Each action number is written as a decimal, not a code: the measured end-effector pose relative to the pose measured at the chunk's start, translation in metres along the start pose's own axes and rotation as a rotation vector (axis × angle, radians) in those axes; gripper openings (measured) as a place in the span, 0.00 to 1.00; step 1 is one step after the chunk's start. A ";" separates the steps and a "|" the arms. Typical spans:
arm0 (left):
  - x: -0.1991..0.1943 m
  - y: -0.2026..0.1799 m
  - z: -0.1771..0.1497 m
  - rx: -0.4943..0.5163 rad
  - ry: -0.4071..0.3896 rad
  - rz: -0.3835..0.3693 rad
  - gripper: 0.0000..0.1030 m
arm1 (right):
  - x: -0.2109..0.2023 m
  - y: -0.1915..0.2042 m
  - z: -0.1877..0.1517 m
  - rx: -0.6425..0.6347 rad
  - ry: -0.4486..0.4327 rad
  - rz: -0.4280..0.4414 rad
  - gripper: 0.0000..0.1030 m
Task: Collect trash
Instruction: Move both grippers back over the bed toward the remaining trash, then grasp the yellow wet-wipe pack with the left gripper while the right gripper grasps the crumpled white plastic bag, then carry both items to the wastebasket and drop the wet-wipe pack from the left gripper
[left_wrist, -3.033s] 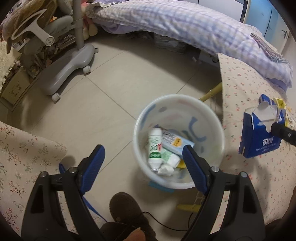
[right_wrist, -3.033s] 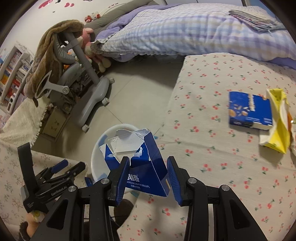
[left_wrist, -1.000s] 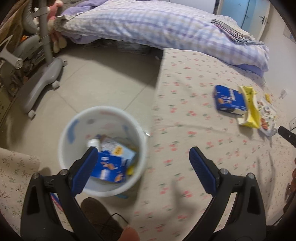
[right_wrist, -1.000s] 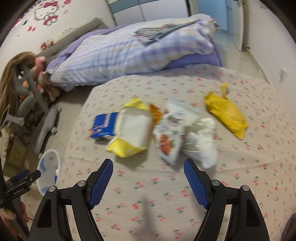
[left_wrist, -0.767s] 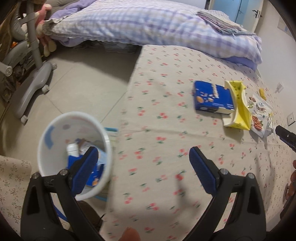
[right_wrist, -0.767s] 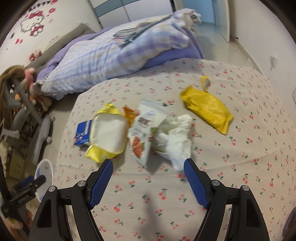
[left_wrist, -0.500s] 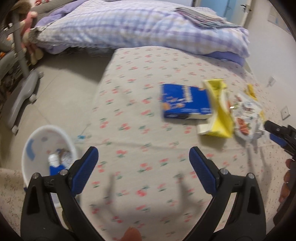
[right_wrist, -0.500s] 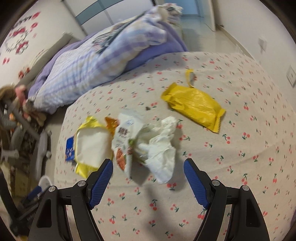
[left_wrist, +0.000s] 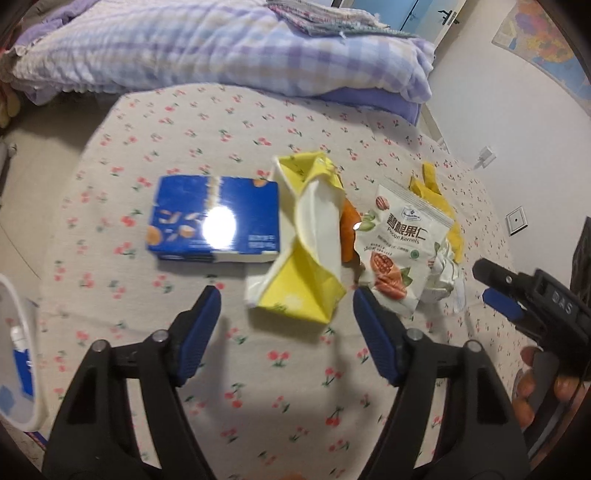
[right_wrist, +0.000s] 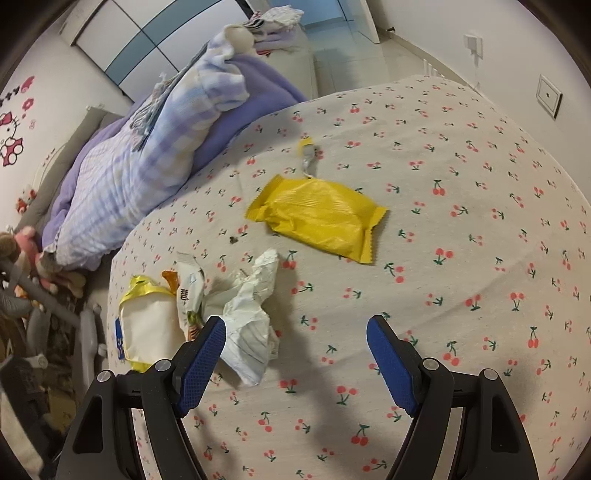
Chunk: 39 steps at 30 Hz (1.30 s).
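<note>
Trash lies on a cherry-print cloth (left_wrist: 229, 122). In the left wrist view a blue biscuit box (left_wrist: 214, 218), a yellow and white bag (left_wrist: 306, 251) and a white pecan packet (left_wrist: 399, 243) lie in a row. My left gripper (left_wrist: 286, 306) is open and empty, just short of the yellow bag. My right gripper (right_wrist: 295, 341) is open and empty above the cloth. Crumpled white paper (right_wrist: 251, 317) touches its left finger, and a yellow wrapper (right_wrist: 317, 218) lies farther ahead. The right gripper also shows in the left wrist view (left_wrist: 498, 291).
A white bin (left_wrist: 18, 354) with trash inside stands at the left edge, beside the cloth. A purple checked quilt (left_wrist: 207, 44) is piled along the far edge. A grey chair base (right_wrist: 88, 332) stands on the floor at the left.
Both grippers have swung from the bin to the trash pile on the cloth. The blue carton once held by the right gripper lies in the bin. Both are nearer the trash.
</note>
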<state>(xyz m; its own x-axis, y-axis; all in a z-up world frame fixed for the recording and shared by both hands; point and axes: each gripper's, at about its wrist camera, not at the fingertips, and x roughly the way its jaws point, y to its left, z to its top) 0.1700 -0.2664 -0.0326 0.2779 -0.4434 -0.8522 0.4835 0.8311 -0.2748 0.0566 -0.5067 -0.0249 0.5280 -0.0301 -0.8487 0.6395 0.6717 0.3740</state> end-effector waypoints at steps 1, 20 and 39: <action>0.004 -0.001 0.001 -0.004 0.008 -0.004 0.66 | 0.000 0.000 0.000 -0.004 0.003 0.000 0.78; -0.010 0.013 -0.013 0.020 0.043 -0.006 0.52 | 0.039 0.037 -0.004 -0.089 0.073 0.121 0.56; -0.076 0.033 -0.039 0.087 -0.023 0.012 0.51 | -0.008 0.049 -0.020 -0.261 0.003 0.086 0.28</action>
<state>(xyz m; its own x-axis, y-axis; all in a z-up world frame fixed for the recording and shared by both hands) 0.1323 -0.1918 0.0054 0.3024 -0.4424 -0.8443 0.5505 0.8042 -0.2242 0.0729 -0.4588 -0.0072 0.5727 0.0373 -0.8189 0.4261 0.8399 0.3362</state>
